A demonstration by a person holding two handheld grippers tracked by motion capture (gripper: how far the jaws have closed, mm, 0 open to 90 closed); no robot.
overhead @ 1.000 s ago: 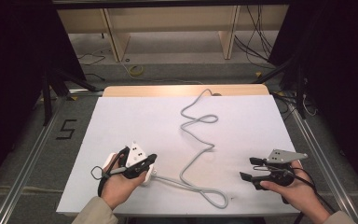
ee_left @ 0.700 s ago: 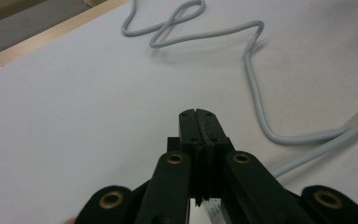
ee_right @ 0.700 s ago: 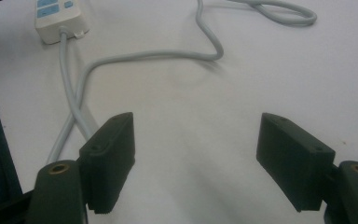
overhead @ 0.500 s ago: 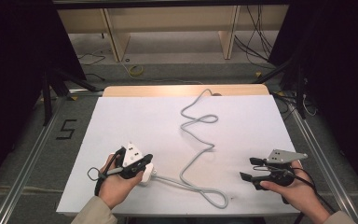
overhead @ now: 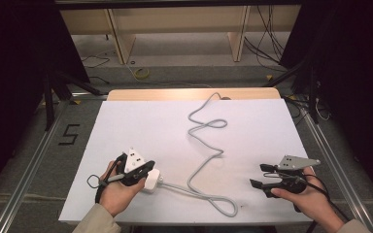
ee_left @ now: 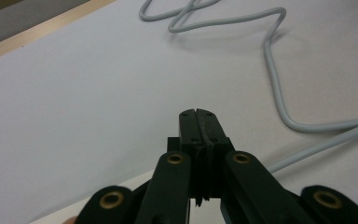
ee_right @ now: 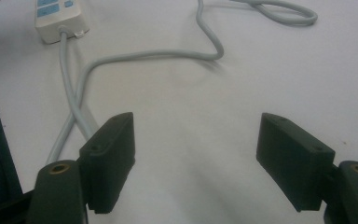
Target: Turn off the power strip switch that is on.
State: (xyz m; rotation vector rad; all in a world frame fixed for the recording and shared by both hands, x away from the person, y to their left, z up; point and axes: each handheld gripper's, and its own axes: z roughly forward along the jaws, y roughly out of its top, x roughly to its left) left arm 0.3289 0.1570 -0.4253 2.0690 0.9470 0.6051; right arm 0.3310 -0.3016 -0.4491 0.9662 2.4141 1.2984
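A white power strip lies near the table's front left, and its grey cable winds in loops toward the far edge. My left gripper hovers right over the strip, pointing right. In the left gripper view the left gripper is shut, pads pressed together with nothing between them, and the cable curves ahead of it. My right gripper rests at the front right, open and pointing left. In the right gripper view the right gripper has only bare table between its jaws, with the strip and cable beyond.
The white table top has a wooden strip along its far edge. Metal rails run along both sides on the floor, and a number 5 is marked on the floor at the left. Shelving and loose wires stand behind the table.
My left gripper has shifted slightly toward the near edge over the power strip. The right gripper and the cable have not moved.
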